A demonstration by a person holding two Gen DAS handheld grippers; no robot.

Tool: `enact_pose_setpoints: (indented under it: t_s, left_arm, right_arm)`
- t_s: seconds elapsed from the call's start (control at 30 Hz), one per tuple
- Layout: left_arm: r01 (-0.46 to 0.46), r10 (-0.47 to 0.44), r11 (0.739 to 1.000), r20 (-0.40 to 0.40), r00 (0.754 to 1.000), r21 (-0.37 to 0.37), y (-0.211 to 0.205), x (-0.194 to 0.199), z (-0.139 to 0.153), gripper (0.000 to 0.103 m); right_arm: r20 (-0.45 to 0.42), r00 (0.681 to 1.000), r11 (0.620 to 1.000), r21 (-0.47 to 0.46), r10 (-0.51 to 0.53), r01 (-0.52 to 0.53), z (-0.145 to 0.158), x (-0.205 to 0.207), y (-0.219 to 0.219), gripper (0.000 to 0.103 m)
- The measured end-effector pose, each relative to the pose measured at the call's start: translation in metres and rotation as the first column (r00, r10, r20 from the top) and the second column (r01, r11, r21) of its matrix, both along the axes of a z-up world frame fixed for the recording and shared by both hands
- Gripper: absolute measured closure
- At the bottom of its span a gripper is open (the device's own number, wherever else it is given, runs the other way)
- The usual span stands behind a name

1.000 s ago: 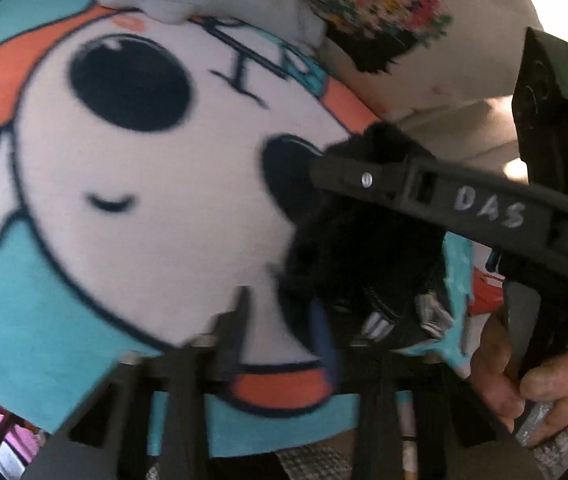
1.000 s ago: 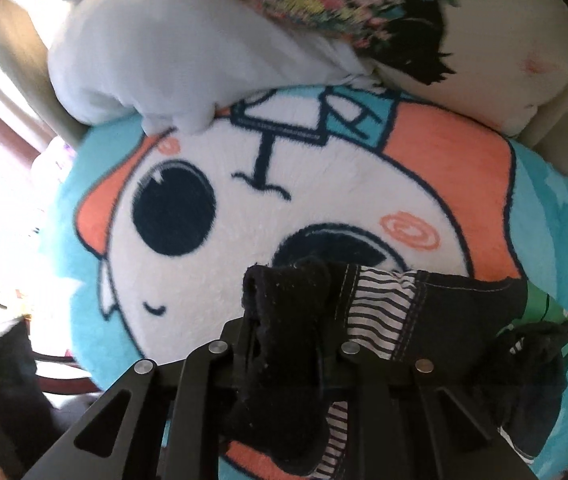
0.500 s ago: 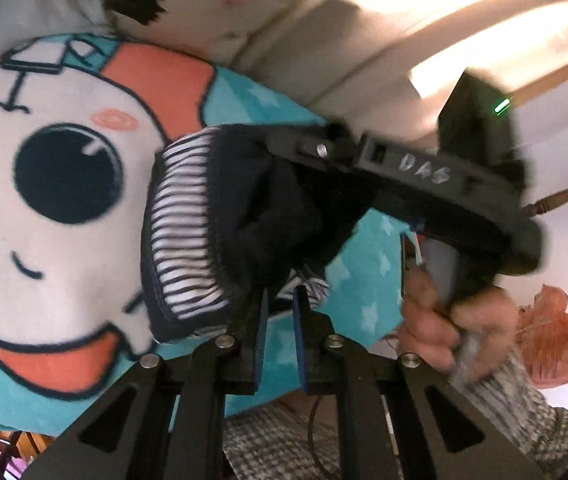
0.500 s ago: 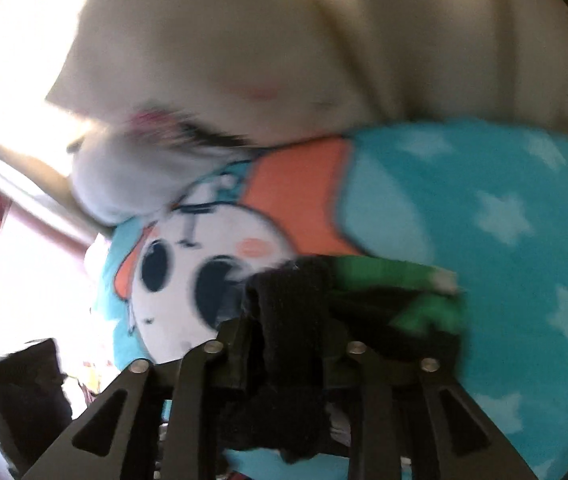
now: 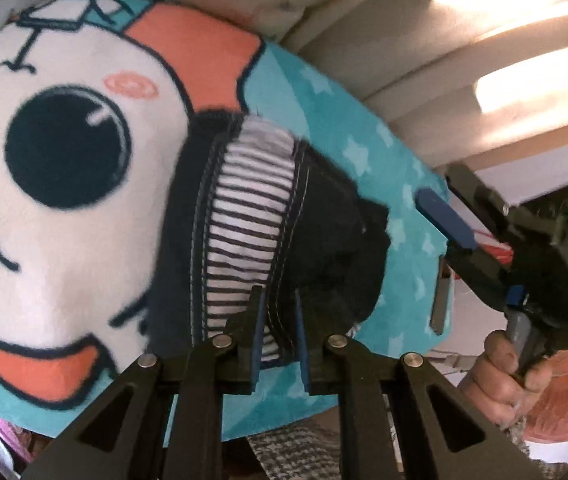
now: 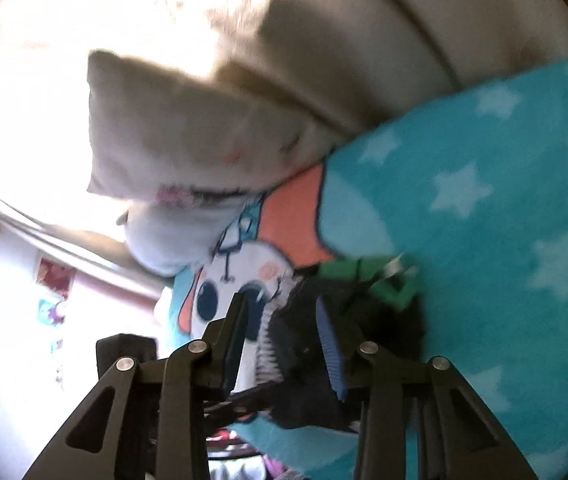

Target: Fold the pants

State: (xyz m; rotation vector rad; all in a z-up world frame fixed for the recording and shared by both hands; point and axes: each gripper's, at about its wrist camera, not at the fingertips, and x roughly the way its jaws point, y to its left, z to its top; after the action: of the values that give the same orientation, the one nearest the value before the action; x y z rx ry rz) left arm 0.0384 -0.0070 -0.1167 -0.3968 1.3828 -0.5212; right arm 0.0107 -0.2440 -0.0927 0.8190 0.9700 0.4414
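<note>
The dark pants [image 5: 323,240] with a black-and-white striped panel [image 5: 244,216] lie in a folded bundle on the cartoon blanket [image 5: 64,240]. My left gripper [image 5: 278,300] sits at the bundle's near edge, jaws slightly apart around the seam. My right gripper [image 6: 280,304] is open just above the pants [image 6: 363,320], whose green patch [image 6: 379,276] shows. The right gripper also shows in the left wrist view [image 5: 439,248], off the bundle to the right, empty.
The blanket is teal with white stars [image 6: 483,200]. White pillows [image 6: 188,128] lie at its far end. A beige padded headboard [image 5: 423,40] runs behind. An orange cloth [image 5: 555,408] lies beyond the bed's right side.
The right gripper opened and let go of the pants, then drew back to the right. The bundle dropped onto the blanket. The left gripper's jaws parted slightly.
</note>
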Motion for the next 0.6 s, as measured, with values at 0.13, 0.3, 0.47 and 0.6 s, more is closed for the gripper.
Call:
enact_pose_setpoints:
  t_s: [0.13,0.3,0.47,0.6]
  left_arm:
    - [0.010,-0.010,0.998,0.000,1.000,0.059,-0.010,-0.008,-0.010,0.090]
    - [-0.023,0.023,0.999,0.002,1.000,0.033,-0.003,-0.011,0.003,0.077]
    - [-0.054,0.024,0.975,0.141,0.990,0.215,-0.004,-0.025,0.036,0.068]
    - [-0.103,0.016,0.930,0.241,0.970,0.352,0.000,-0.031,0.052,0.065]
  right_arm:
    - [-0.073,0.997,0.998,-0.052,0.034,-0.038,-0.030,-0.001,0.014,0.064]
    - [-0.135,0.990,0.997,-0.077,-0.028,0.017,-0.058,-0.008,-0.009,0.061]
    - [-0.145,0.979,0.989,-0.062,-0.146,0.138,-0.064,-0.022,-0.049,0.046]
    - [-0.138,0.974,0.981,-0.101,-0.178,0.165,-0.059,-0.034,-0.062,0.046]
